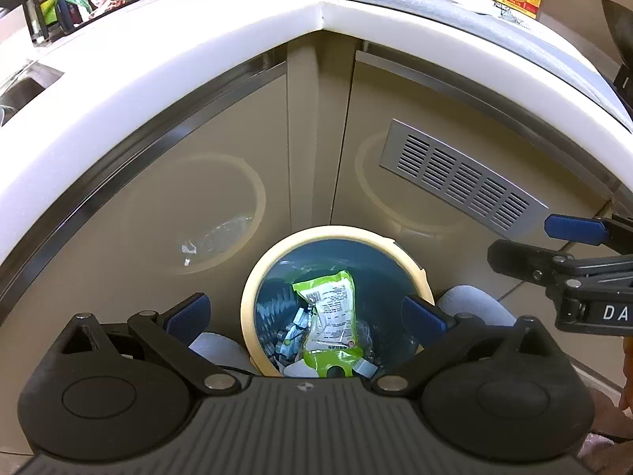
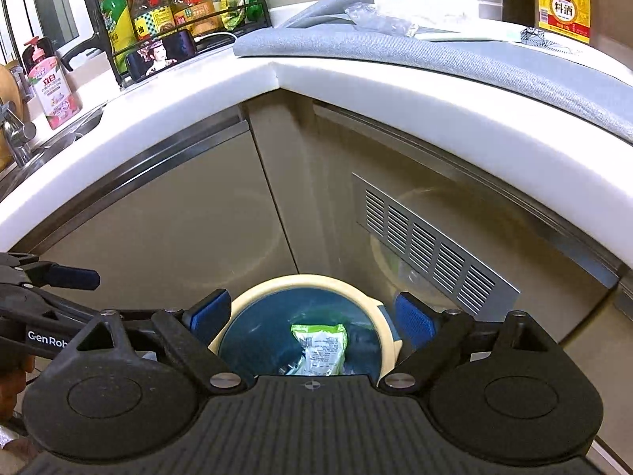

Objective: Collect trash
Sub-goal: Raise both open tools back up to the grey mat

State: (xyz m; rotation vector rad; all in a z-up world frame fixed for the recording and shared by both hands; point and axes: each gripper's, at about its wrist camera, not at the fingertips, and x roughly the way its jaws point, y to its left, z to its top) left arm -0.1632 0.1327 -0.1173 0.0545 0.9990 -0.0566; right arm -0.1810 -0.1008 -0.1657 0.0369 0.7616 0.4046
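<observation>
A round bin with a cream rim (image 1: 253,289) (image 2: 277,282) and a blue liner stands on the floor in the cabinet corner. Inside it a green and white packet (image 1: 332,308) (image 2: 320,340) lies on top of other scraps. My left gripper (image 1: 306,314) hangs open over the bin with nothing between its fingers. My right gripper (image 2: 312,316) is also open and empty above the bin, a little higher; it shows at the right edge of the left wrist view (image 1: 554,243). On the counter lie a crumpled clear wrapper (image 2: 379,19) and a small patterned scrap (image 2: 534,35).
The white L-shaped counter edge (image 2: 277,71) overhangs beige cabinet doors and a metal vent grille (image 2: 427,249). A grey mat (image 2: 435,55), a cooking wine bottle (image 2: 563,12), a rack of bottles (image 2: 178,8), a phone (image 2: 162,57), a soap bottle (image 2: 51,87) and a sink tap (image 2: 16,130) sit above.
</observation>
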